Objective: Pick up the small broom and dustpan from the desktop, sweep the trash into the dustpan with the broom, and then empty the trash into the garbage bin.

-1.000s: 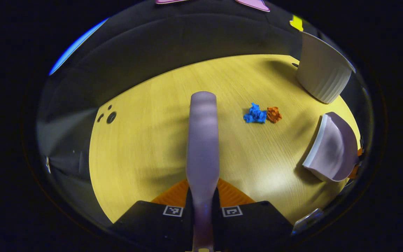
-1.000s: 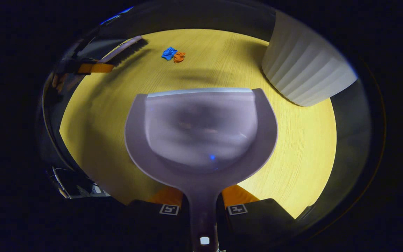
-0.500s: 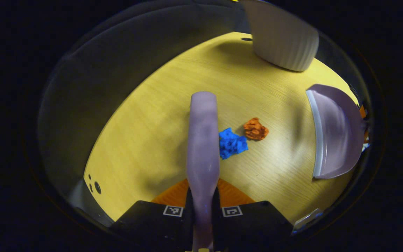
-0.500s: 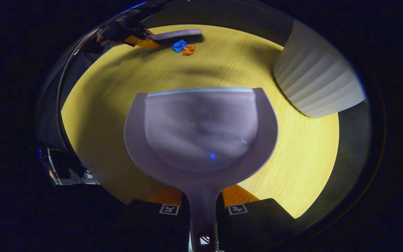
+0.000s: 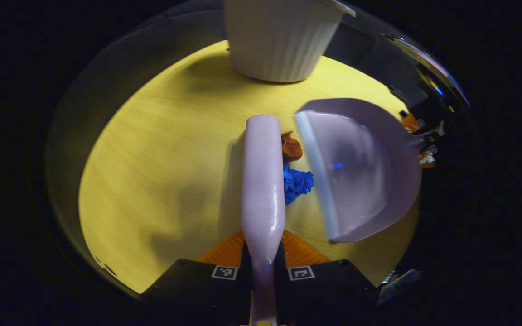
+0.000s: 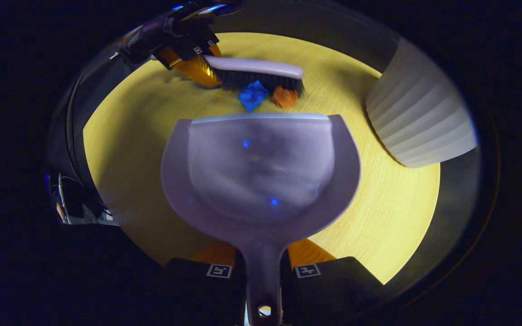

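Sweeping step, caught at the point of contact. In the left gripper view we saw the left tool (image 5: 263,267) clenched on the handle of the small broom (image 5: 263,181), whose back ran straight ahead from the fingers. In the right gripper view the right tool (image 6: 263,271) was clamped on the handle of the dustpan (image 6: 261,176), with the pan held out in front and its pale front lip lying close to the desk (image 6: 397,217); we could not tell whether the lip actually touched the wood. The same view showed the broom's dark bristles directly behind the trash, touching or nearly touching it. The blue paper wad (image 6: 252,96) and the orange paper wad (image 6: 284,96) lay side by side in the narrow strip between bristles and lip, just outside the pan. The pan itself looked empty. We judged the pick-up finished, the sweep begun, and the emptying not yet started. In our judgement the next move called for a short stroke of the broom toward the lip while the pan was held low and steady, so that both wads rode over the edge and did not slip beneath it. The garbage bin (image 6: 419,117), a ribbed pale tub, stood on the desk beside the pan's right flank. Count: one broom, one dustpan, one bin, two wads, two tools
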A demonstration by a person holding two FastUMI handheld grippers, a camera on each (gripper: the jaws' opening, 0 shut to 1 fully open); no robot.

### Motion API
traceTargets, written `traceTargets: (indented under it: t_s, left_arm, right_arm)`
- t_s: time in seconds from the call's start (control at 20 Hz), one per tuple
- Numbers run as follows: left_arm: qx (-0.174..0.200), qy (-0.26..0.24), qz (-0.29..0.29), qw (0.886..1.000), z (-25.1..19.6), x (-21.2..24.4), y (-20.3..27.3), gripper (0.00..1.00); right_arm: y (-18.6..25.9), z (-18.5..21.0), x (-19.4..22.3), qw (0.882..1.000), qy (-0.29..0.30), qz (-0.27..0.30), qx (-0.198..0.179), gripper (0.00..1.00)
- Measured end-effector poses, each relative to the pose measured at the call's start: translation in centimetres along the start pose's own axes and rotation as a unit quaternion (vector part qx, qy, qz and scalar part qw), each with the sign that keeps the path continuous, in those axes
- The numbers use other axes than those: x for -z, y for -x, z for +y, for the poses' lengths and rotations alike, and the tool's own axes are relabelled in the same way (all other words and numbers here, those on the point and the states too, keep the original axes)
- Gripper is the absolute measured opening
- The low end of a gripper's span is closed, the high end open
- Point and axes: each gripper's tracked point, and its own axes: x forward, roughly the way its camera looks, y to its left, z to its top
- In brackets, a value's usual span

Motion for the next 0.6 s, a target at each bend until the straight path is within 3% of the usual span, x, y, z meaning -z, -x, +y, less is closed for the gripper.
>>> traceTargets:
  t_s: [0.1, 0.2, 0.25, 0.4, 0.6]
  left_arm:
    - [0.038, 0.007, 0.002, 0.999, -3.9, -0.6, 0.7, 0.26]
    - [0.081, 0.016, 0.001, 0.997, -8.0, -0.9, 0.8, 0.24]
    - [0.086, 0.015, -0.001, 0.996, -9.2, -0.7, 0.5, 0.26]
    - [0.056, 0.037, -0.017, 0.998, -10.5, -0.3, -0.2, 0.26]
    - [-0.001, 0.138, -0.096, 0.986, -12.4, -0.5, 1.1, 0.26]
  right_arm:
    - [-0.4, -0.2, 0.7, 1.000, 0.011, 0.000, -0.001, 0.39]
    - [-0.4, -0.8, 1.0, 0.999, 0.030, -0.001, 0.015, 0.35]
    - [-0.3, -0.8, 0.6, 1.000, 0.024, -0.005, 0.013, 0.39]
    - [-0.4, -0.4, 0.4, 1.000, 0.007, -0.009, 0.015, 0.39]
    - [-0.5, 0.0, 0.1, 0.999, -0.016, -0.026, 0.014, 0.35]
